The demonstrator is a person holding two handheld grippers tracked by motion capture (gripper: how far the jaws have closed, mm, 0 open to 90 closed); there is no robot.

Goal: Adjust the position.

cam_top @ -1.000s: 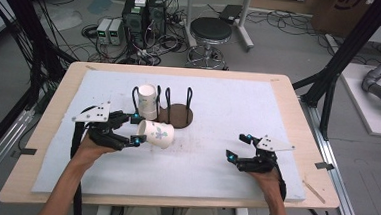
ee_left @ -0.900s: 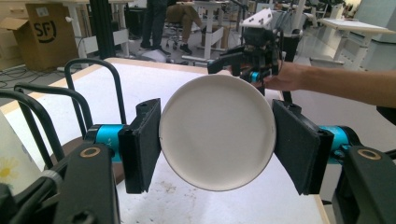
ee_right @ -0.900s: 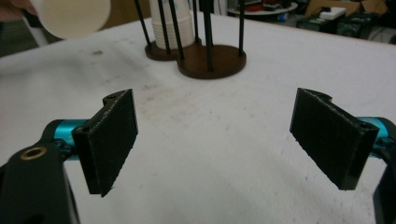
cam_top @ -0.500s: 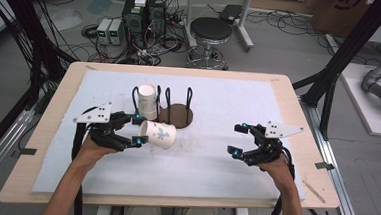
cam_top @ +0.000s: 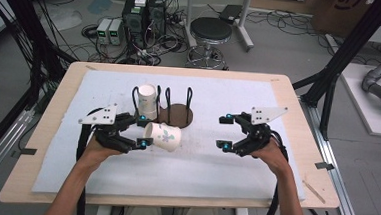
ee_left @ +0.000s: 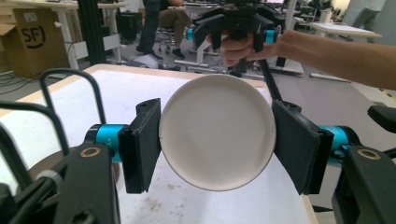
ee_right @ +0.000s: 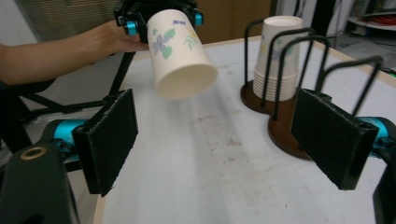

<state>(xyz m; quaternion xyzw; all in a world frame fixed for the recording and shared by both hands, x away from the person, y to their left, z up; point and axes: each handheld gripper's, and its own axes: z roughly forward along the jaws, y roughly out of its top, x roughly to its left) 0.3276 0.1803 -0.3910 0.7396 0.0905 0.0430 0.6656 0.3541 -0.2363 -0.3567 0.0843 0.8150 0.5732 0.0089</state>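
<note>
A: What has the left gripper [cam_top: 142, 130] got?

B: A paper cup [cam_top: 162, 136] with a flower print. Its fingers [ee_left: 142, 144] are clamped on the cup's bottom end, one pad on each side, and the cup lies on its side above the bench [cam_top: 47, 129], mouth pointing away from those fingers toward the right gripper [cam_top: 224, 132].

A: And the right one?

B: Its fingers [ee_right: 109, 137] stand wide apart with nothing between them. In the right gripper view the held cup hangs ahead of them, up and toward the left finger, well apart from both pads.

A: Anything else close by?

B: A stack of cups [cam_top: 147, 101] stands upright in a black wire rack [cam_top: 177, 111] on a brown base, just beyond the left fingers. From the right gripper view it sits ahead of the right finger.
</note>
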